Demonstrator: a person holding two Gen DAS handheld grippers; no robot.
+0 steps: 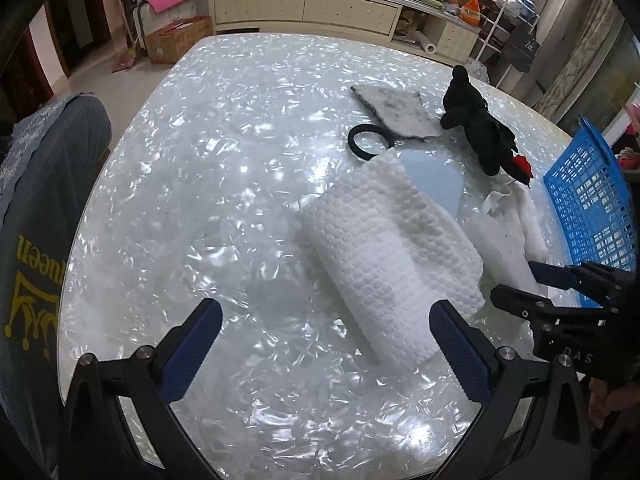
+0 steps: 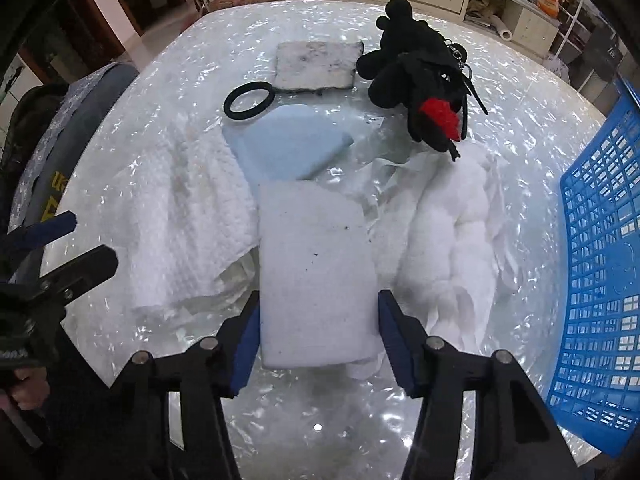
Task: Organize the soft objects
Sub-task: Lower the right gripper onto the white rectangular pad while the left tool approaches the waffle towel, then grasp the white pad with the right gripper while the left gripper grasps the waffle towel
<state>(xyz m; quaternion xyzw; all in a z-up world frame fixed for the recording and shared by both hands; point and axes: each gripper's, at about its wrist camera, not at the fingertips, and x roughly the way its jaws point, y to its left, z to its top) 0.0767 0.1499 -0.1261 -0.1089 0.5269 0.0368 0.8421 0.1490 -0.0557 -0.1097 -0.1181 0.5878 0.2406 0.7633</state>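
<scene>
A white foam pad (image 2: pixel 316 272) lies on the shiny table (image 2: pixel 320 420). My right gripper (image 2: pixel 318 304) is open, its blue pads on either side of the pad's near end, touching or almost touching it. A white waffle towel (image 1: pixel 384 256) lies to its left (image 2: pixel 180 216). My left gripper (image 1: pixel 326 316) is open and empty just in front of the towel's near end. A light blue sponge (image 2: pixel 288 144), black hair band (image 2: pixel 249 101), grey cloth (image 2: pixel 318 65), black plush toy (image 2: pixel 420 76) and crumpled white cloth (image 2: pixel 448 236) lie beyond.
A blue plastic basket (image 2: pixel 600 280) stands at the table's right edge; it also shows in the left wrist view (image 1: pixel 592 200). A chair with a grey garment (image 1: pixel 36 220) stands at the left. A cluttered sideboard (image 1: pixel 304 8) lines the far wall.
</scene>
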